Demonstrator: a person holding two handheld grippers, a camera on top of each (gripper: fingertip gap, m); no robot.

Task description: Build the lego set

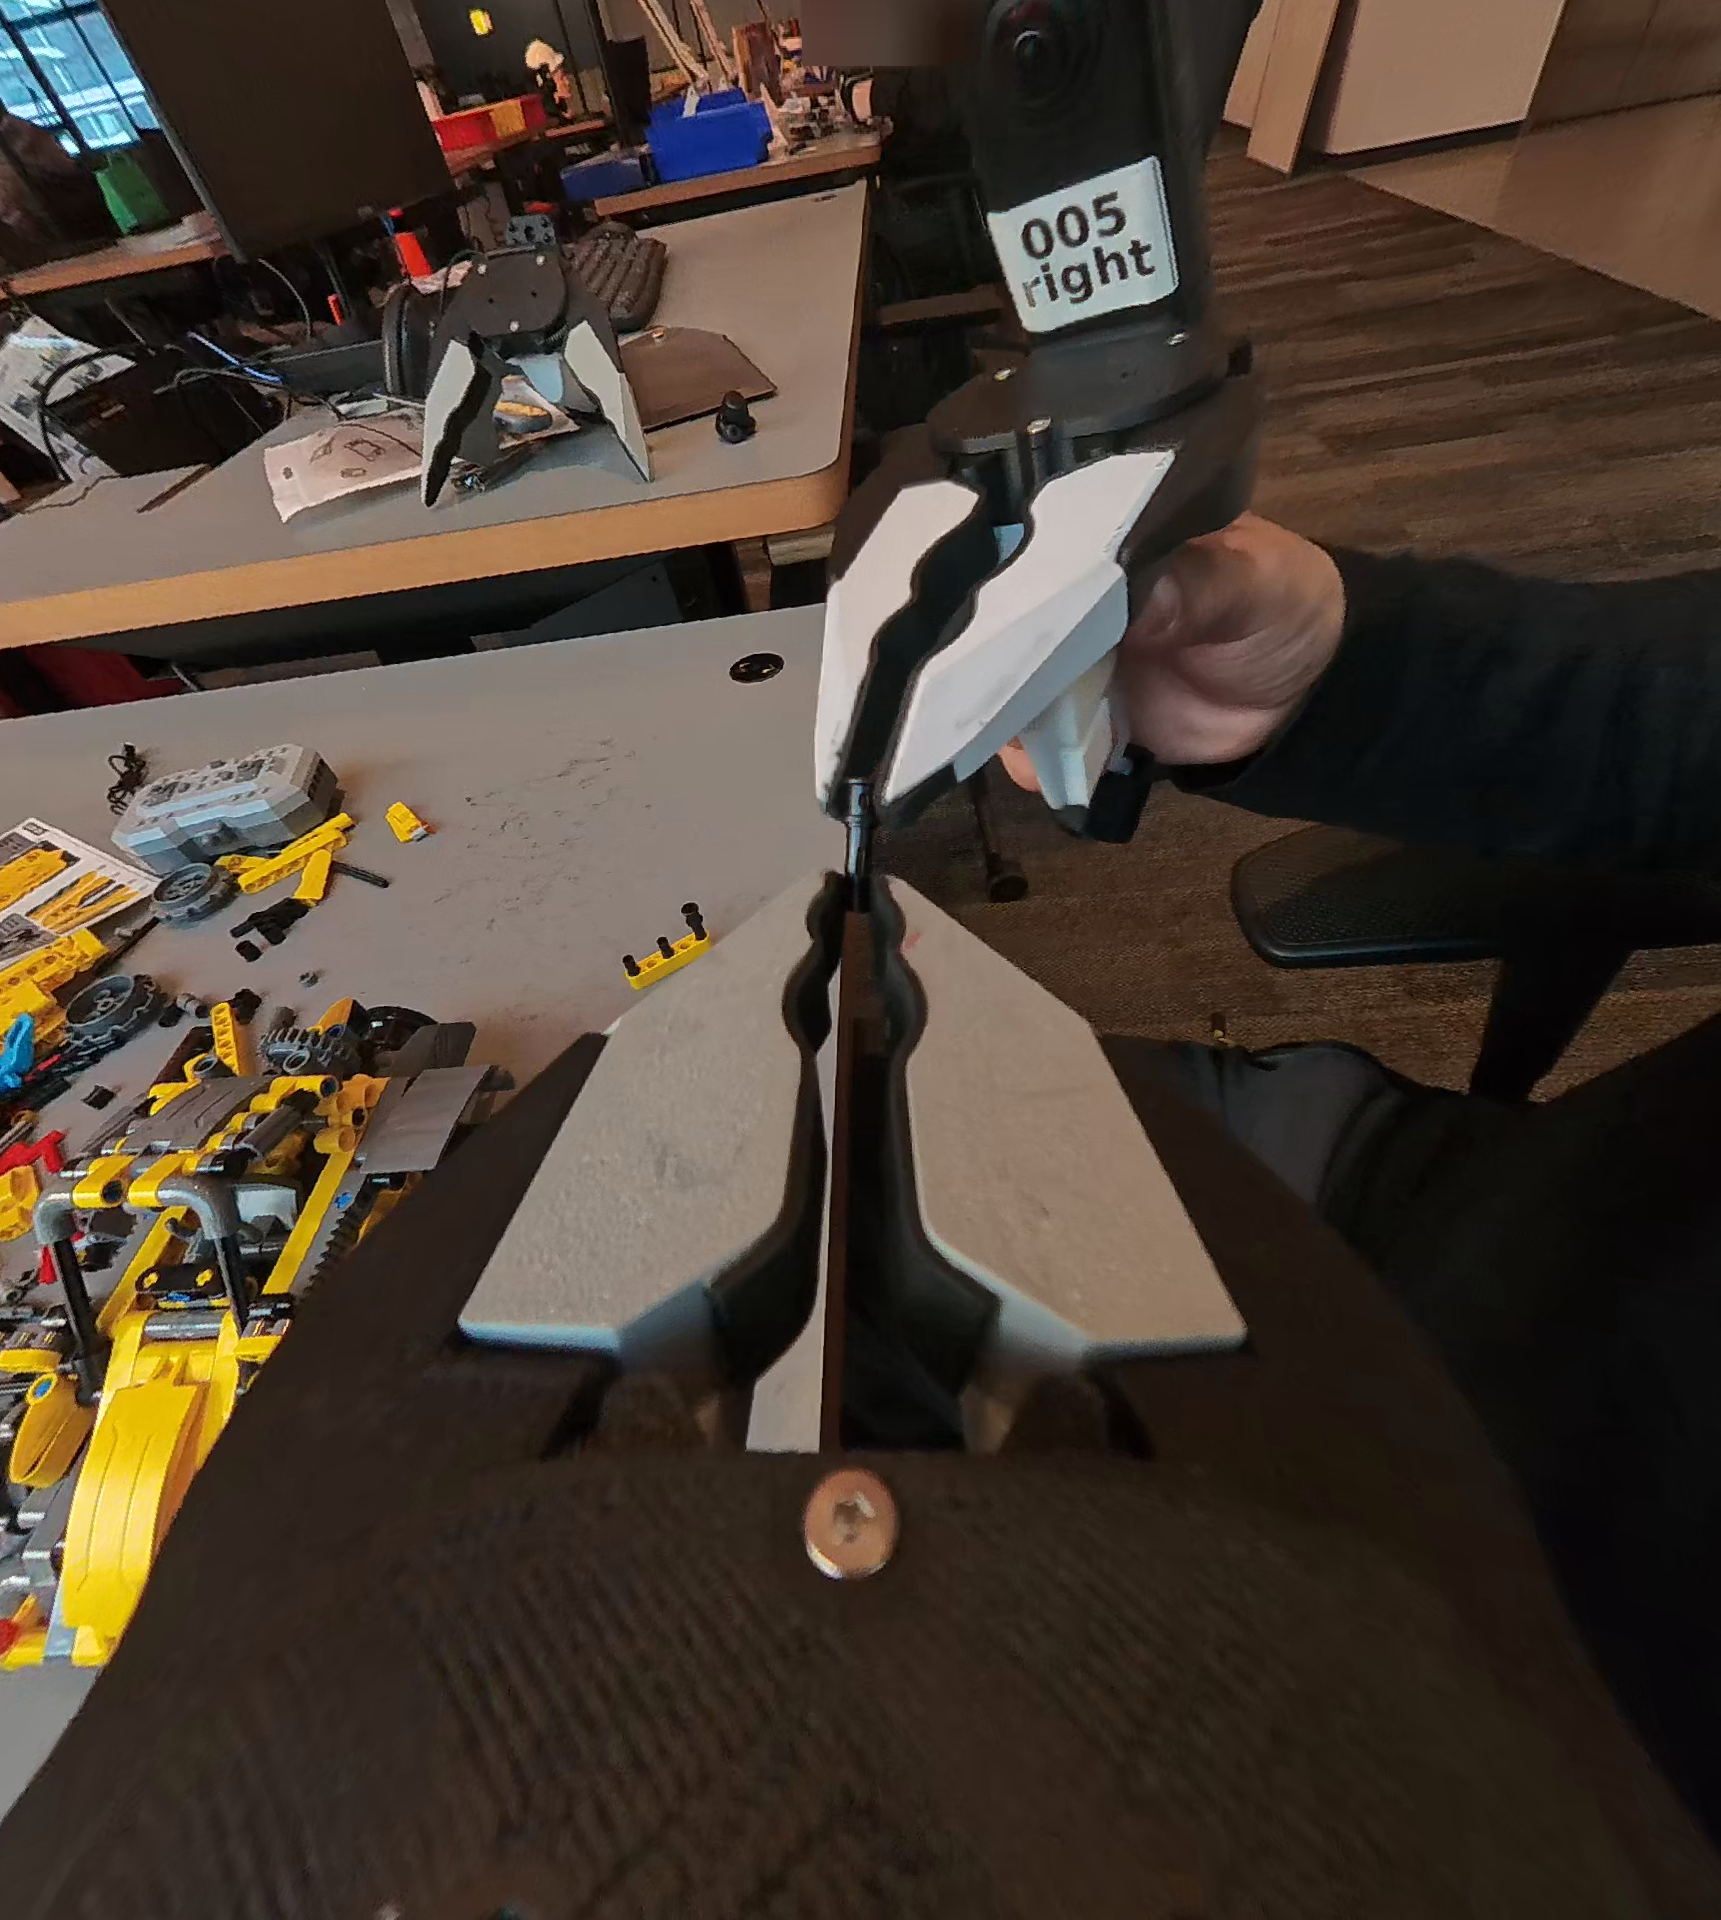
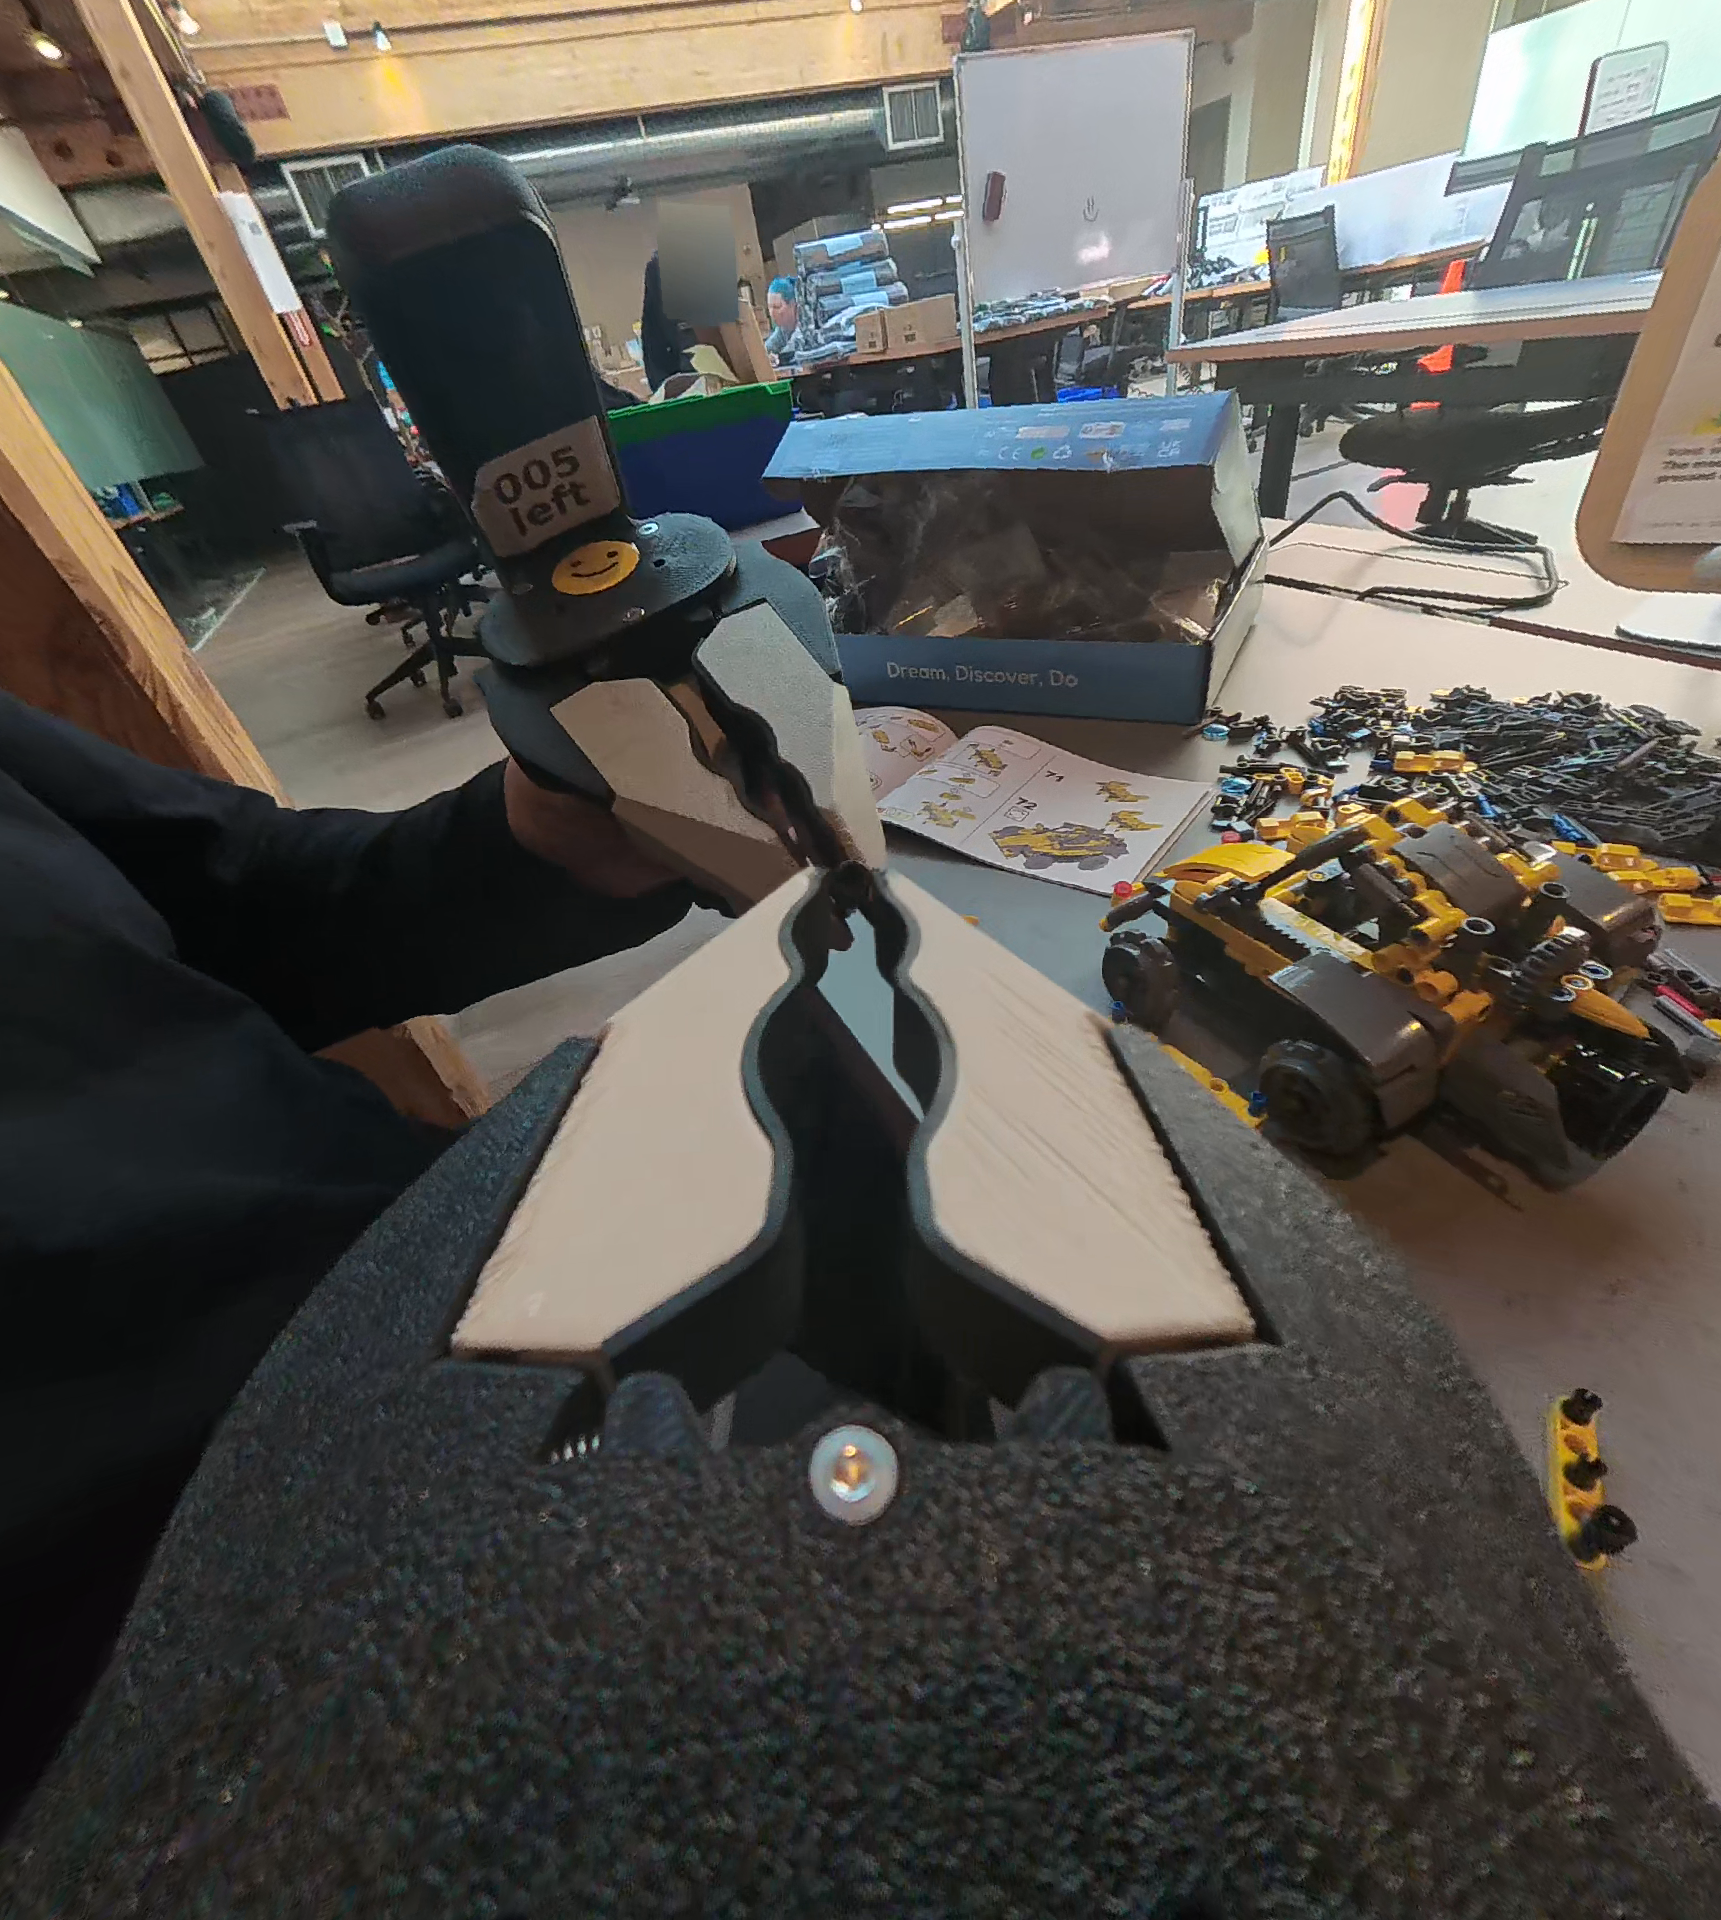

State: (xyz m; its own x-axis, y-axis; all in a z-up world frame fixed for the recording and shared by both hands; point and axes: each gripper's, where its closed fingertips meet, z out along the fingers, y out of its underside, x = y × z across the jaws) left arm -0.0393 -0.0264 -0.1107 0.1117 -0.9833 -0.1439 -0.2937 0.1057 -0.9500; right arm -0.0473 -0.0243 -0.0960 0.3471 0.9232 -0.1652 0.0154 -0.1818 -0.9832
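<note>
My left gripper (image 1: 856, 896) and my right gripper (image 1: 854, 795) meet tip to tip in the air just past the grey table's (image 1: 575, 790) edge. Both are shut on the two ends of one small black pin (image 1: 858, 836). In the right wrist view the right gripper (image 2: 840, 883) points at the left gripper (image 2: 830, 854), and the pin (image 2: 848, 881) is a dark stub between the tips. A hand in a dark sleeve holds each gripper. Most of the pin is hidden by the fingertips.
A yellow and black brick vehicle (image 2: 1407, 966) stands on the table, also in the left wrist view (image 1: 212, 1195). Around it lie loose parts (image 2: 1562, 758), an open booklet (image 2: 1032, 800), a blue box (image 2: 1022, 582) and a yellow beam with black pins (image 1: 667, 951). An office chair (image 1: 1458, 914) is right. The tips of both grippers are at nearly the same place.
</note>
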